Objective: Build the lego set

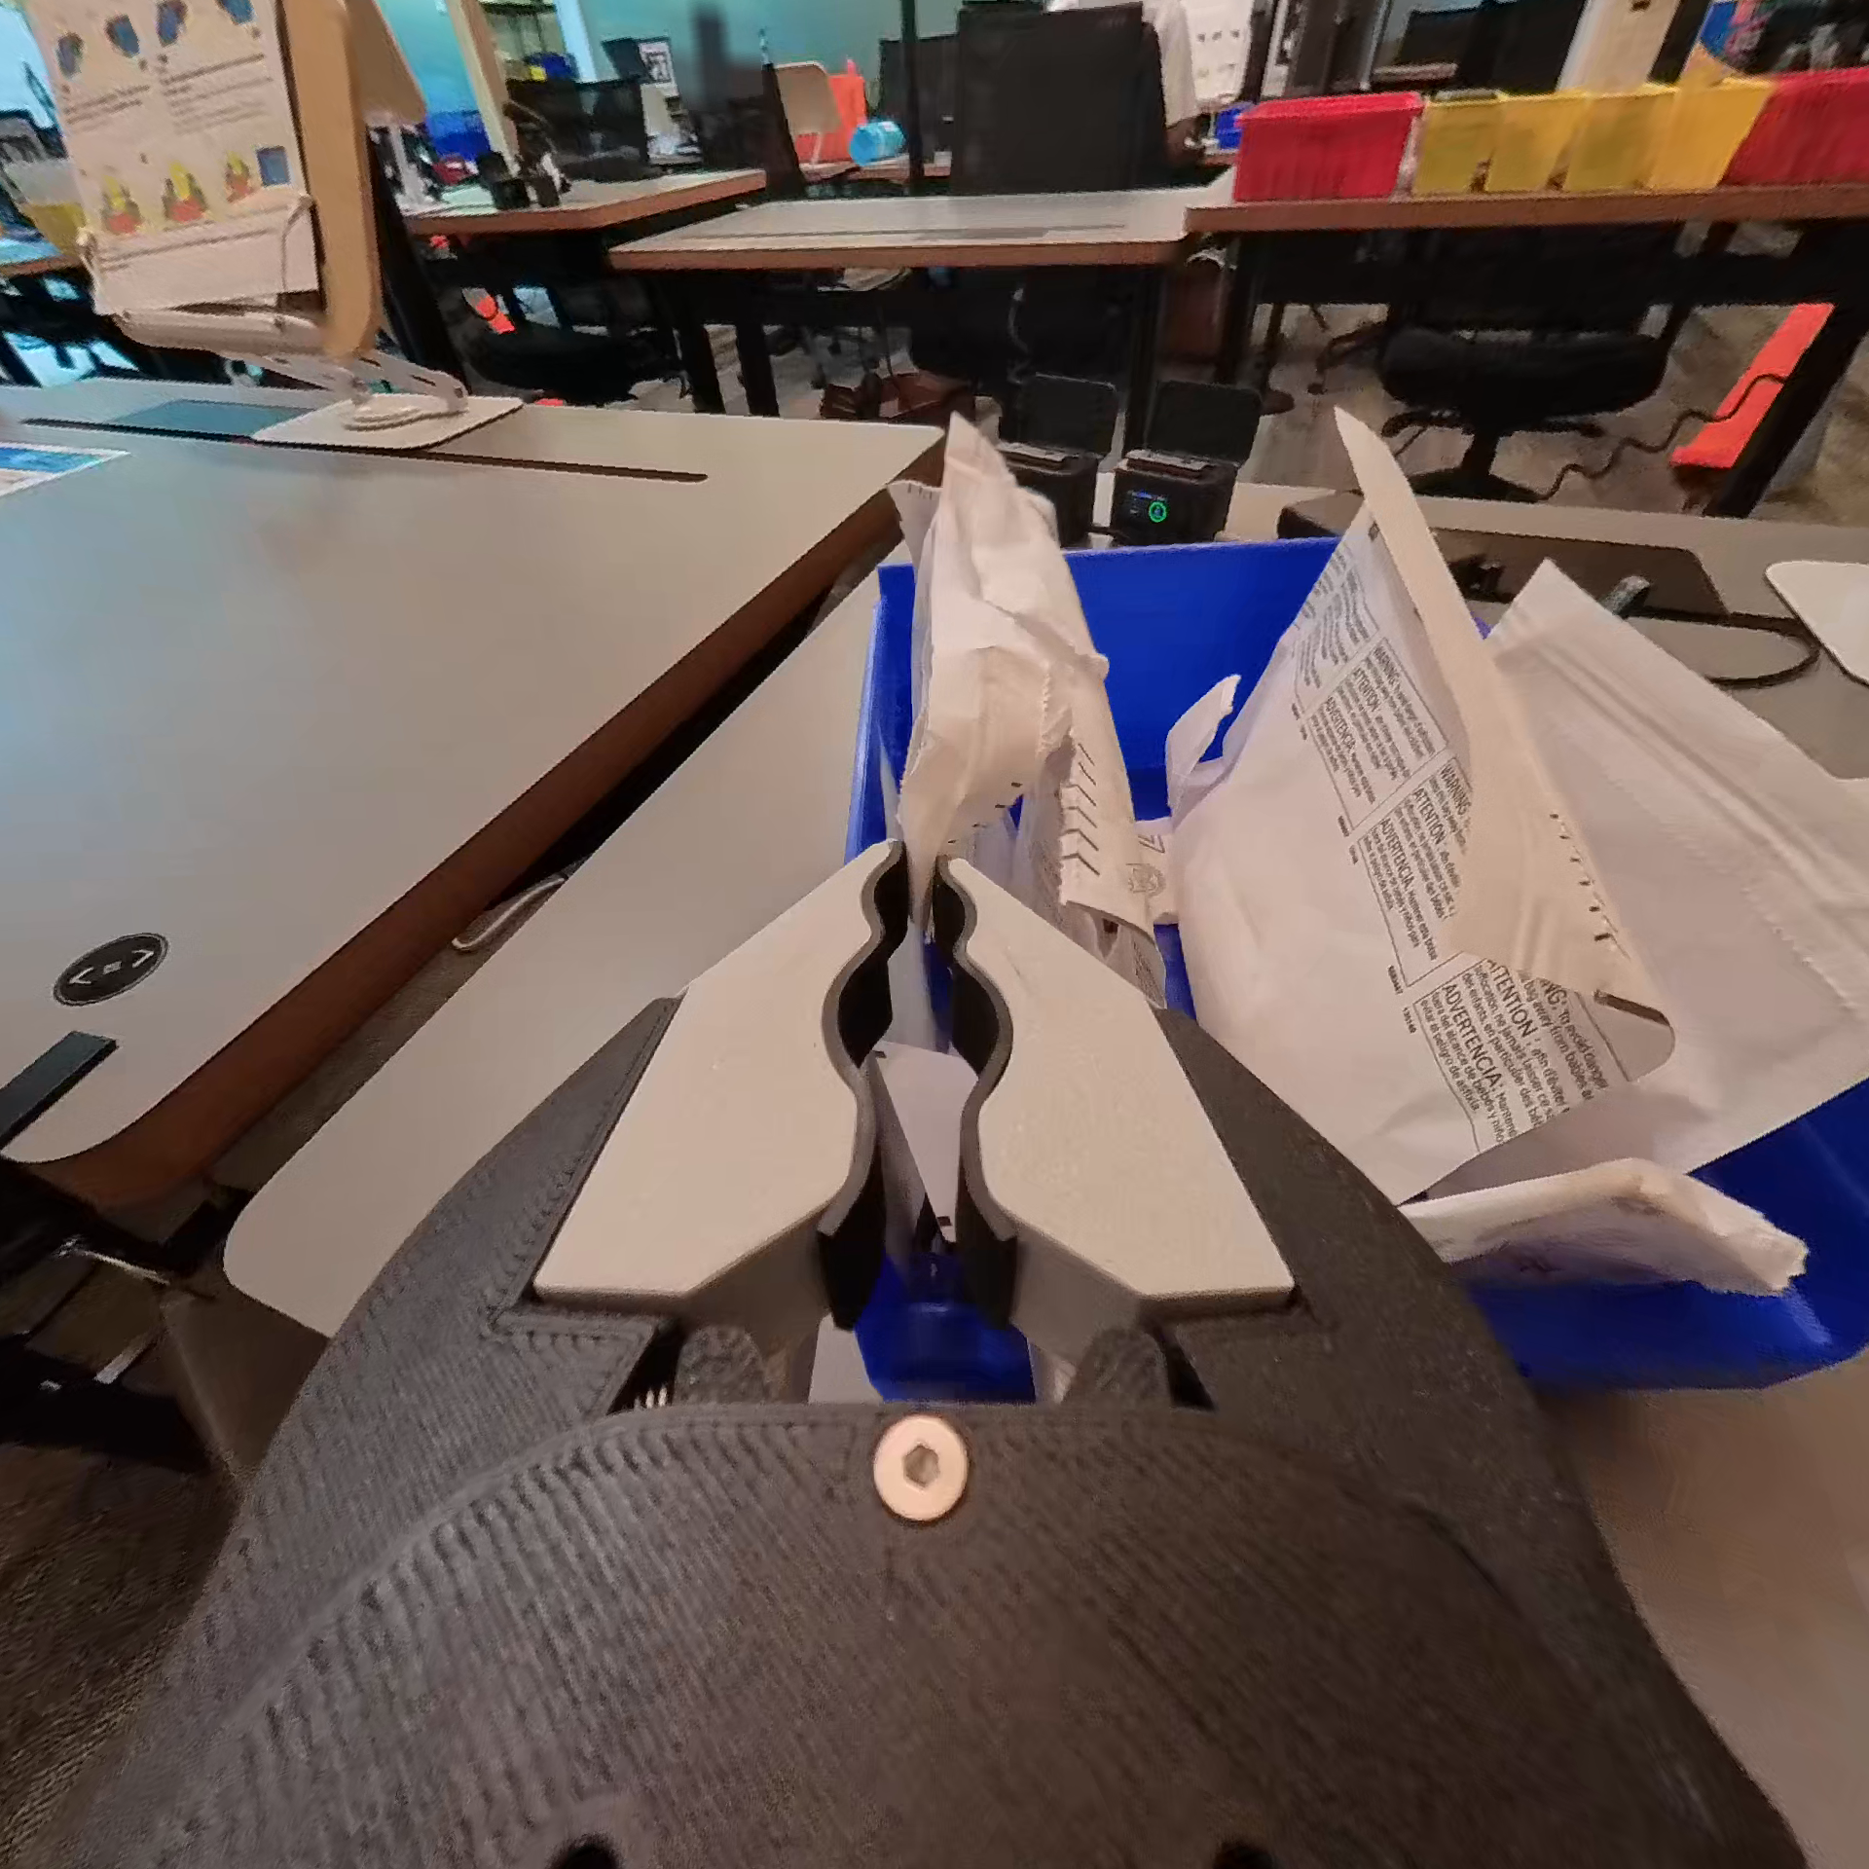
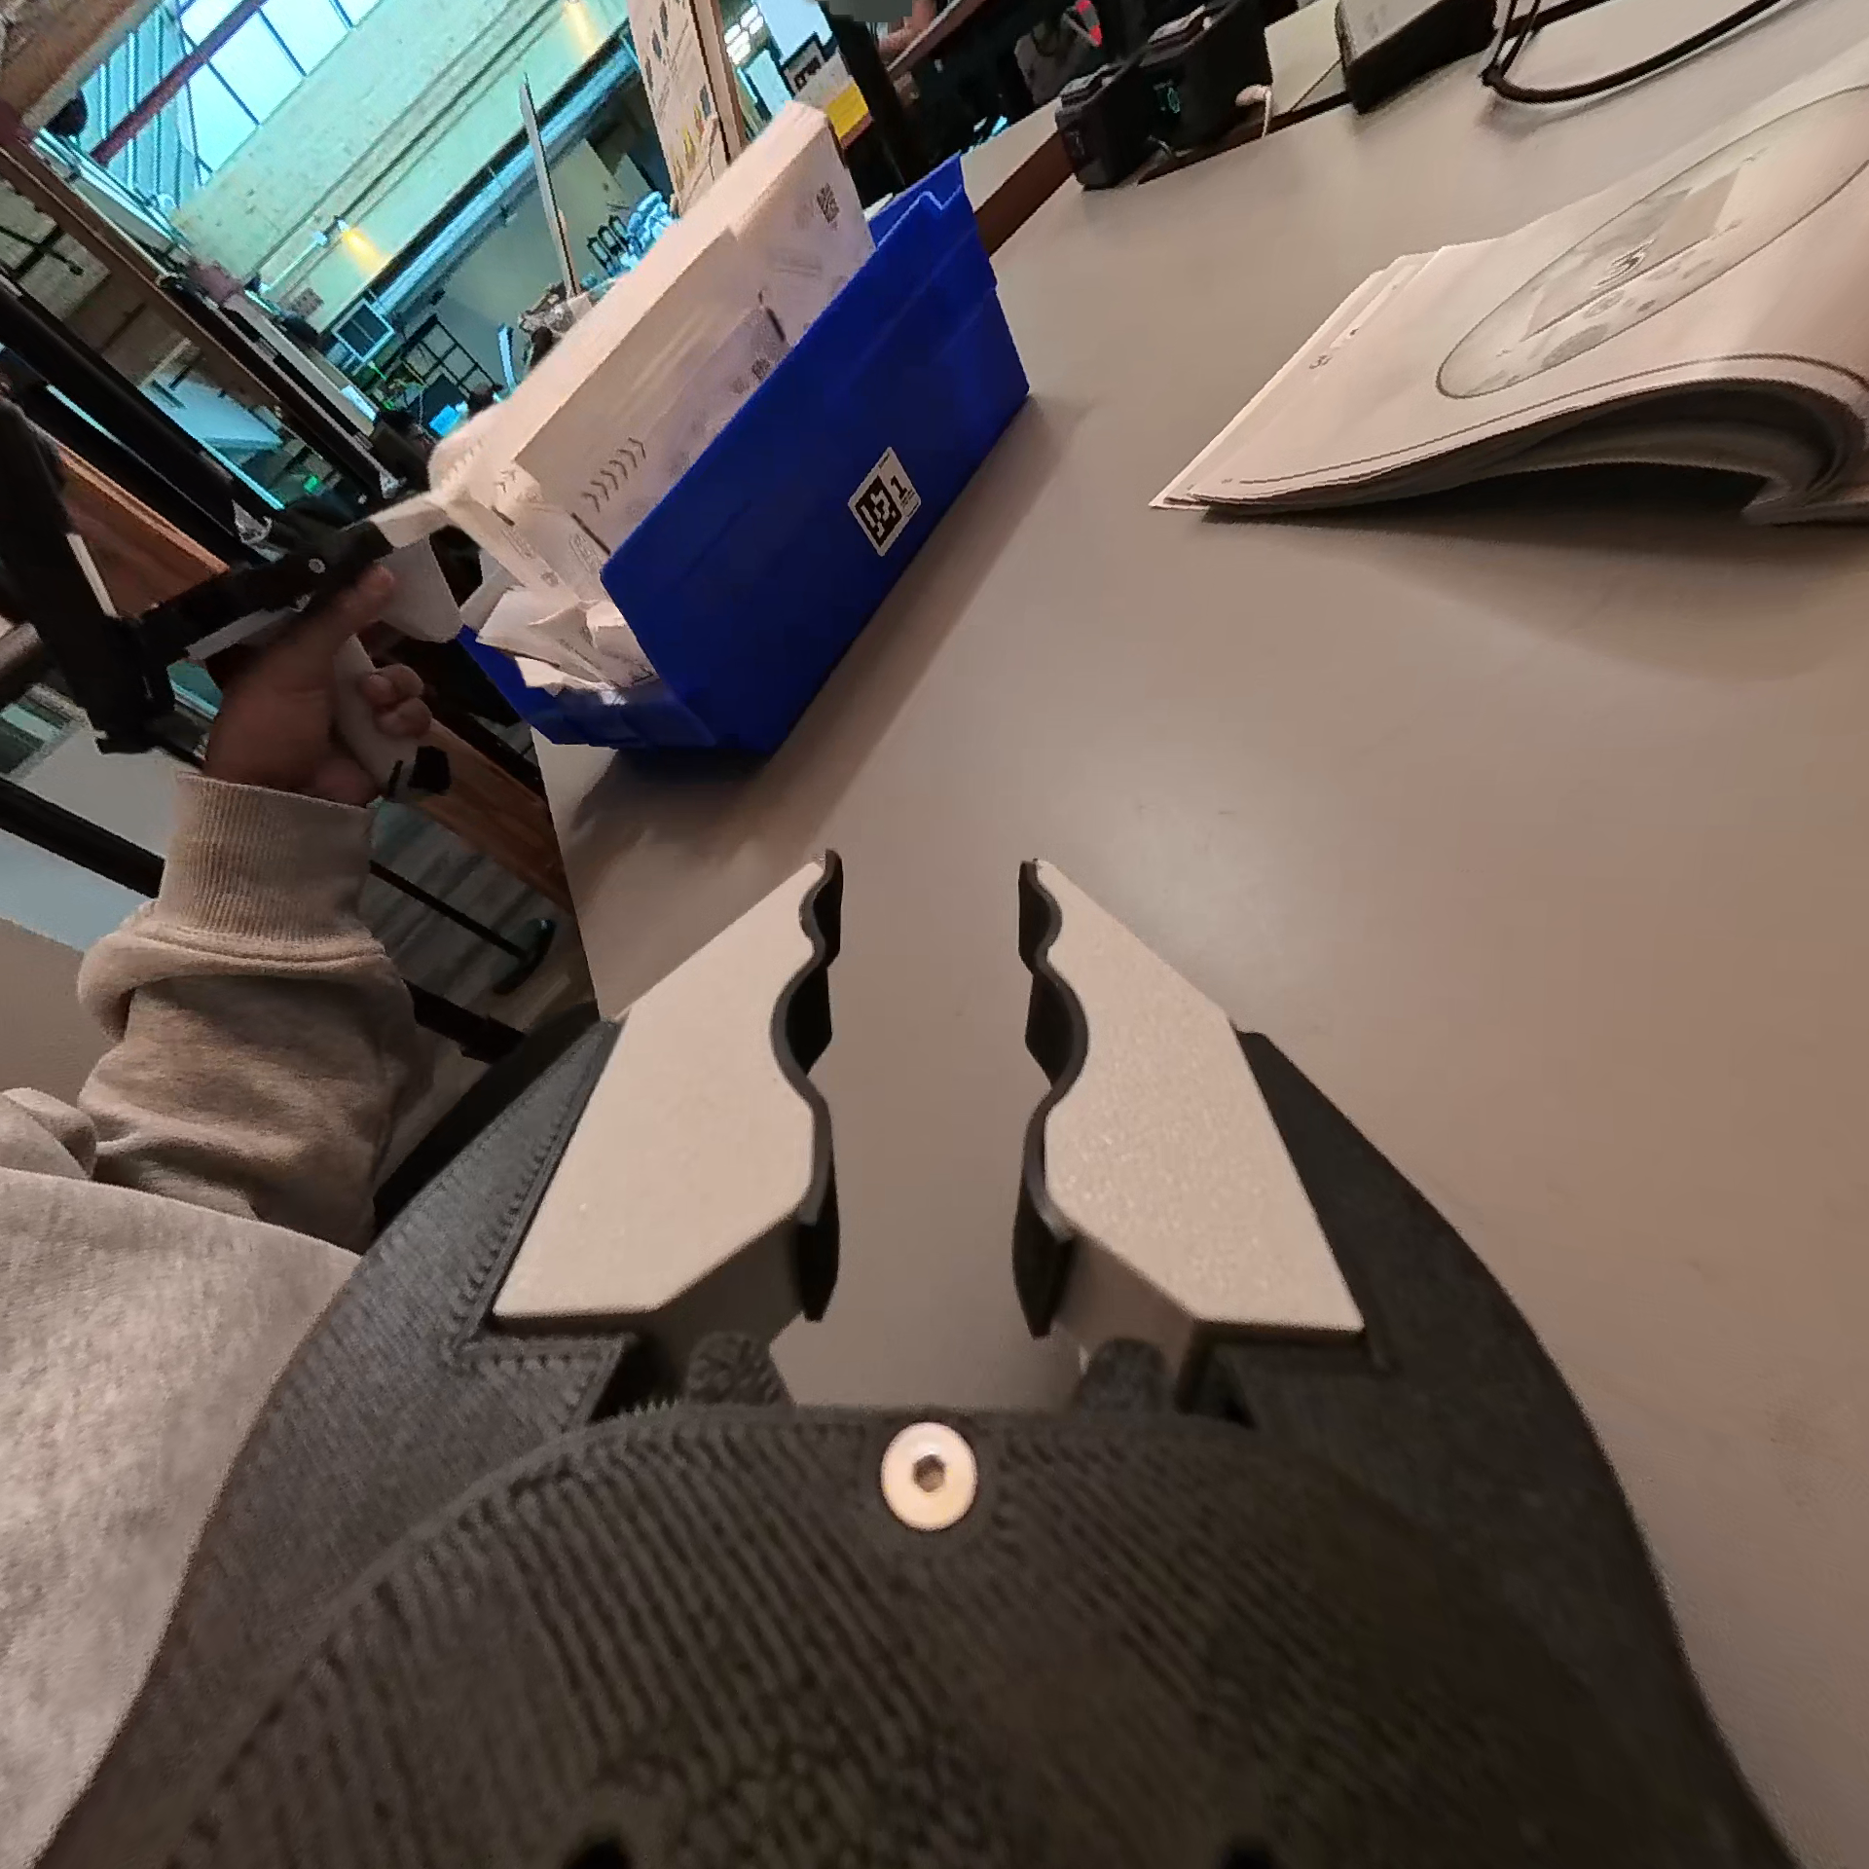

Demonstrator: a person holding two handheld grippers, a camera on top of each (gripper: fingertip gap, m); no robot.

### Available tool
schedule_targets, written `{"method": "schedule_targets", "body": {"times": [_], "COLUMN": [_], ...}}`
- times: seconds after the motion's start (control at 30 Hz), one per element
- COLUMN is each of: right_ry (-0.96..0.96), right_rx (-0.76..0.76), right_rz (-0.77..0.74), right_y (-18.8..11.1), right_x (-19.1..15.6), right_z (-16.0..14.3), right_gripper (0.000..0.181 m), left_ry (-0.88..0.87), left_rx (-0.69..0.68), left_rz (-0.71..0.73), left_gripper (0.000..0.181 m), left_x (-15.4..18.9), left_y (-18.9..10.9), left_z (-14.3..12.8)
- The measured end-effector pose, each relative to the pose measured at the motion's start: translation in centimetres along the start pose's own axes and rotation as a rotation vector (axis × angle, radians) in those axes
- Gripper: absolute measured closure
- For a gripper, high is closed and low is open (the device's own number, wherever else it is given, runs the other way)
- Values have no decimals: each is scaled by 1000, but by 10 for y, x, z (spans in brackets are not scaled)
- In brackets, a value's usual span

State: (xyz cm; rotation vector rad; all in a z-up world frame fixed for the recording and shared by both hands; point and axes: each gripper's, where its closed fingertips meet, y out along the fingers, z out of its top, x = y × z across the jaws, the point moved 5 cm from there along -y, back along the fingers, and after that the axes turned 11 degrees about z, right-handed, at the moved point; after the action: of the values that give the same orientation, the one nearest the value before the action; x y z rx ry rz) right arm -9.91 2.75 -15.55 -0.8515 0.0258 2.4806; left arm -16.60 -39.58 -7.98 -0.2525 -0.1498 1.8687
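A blue bin (image 1: 1193, 647) holds several white paper bags. My left gripper (image 1: 918, 872) is shut on one crumpled white paper bag (image 1: 996, 668) and holds it upright over the bin's near left corner. A larger printed white bag (image 1: 1436, 870) leans out of the bin on the right. In the right wrist view the same bin (image 2: 809, 496) stands at the table's left edge with the left gripper (image 2: 405, 526) at its near end, held by a hand. My right gripper (image 2: 928, 878) is open and empty above the bare grey table (image 2: 1315, 860).
An open instruction booklet (image 2: 1578, 344) lies at the right on the table. A stand with a printed instruction sheet (image 1: 202, 172) is on the neighbouring desk to the left. Black charger devices (image 1: 1153, 496) sit behind the bin. A person's sleeve (image 2: 243, 991) is at the left. The tips of one gripper are about 40 cm away from the tips of the other.
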Motion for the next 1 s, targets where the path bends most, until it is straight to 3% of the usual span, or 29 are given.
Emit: {"method": "schedule_targets", "body": {"times": [0.53, 0.73, 0.8, 0.87, 1.0], "right_ry": [-35, -35, -33, -28, -25], "right_rx": [-37, -31, -30, -35, -38], "right_rz": [-32, -36, -39, -39, -29], "right_y": [4, 3, 3, 4, 4], "right_x": [-1, -1, -1, 0, -1], "right_z": [-3, -2, -2, -2, -3], "right_gripper": [148, 148, 148, 148, 148], "left_ry": [-47, -183, -215, -139, -7], "left_rx": [8, 60, 182, 231, 55], "left_rz": [-13, 91, 49, -29, -254], "left_gripper": [177, 126, 123, 125, 117], "left_x": [2, -8, 6, 34, 94], "left_y": [-1, -20, -44, -63, -65], "left_z": [-6, 12, 33, 44, 24]}}
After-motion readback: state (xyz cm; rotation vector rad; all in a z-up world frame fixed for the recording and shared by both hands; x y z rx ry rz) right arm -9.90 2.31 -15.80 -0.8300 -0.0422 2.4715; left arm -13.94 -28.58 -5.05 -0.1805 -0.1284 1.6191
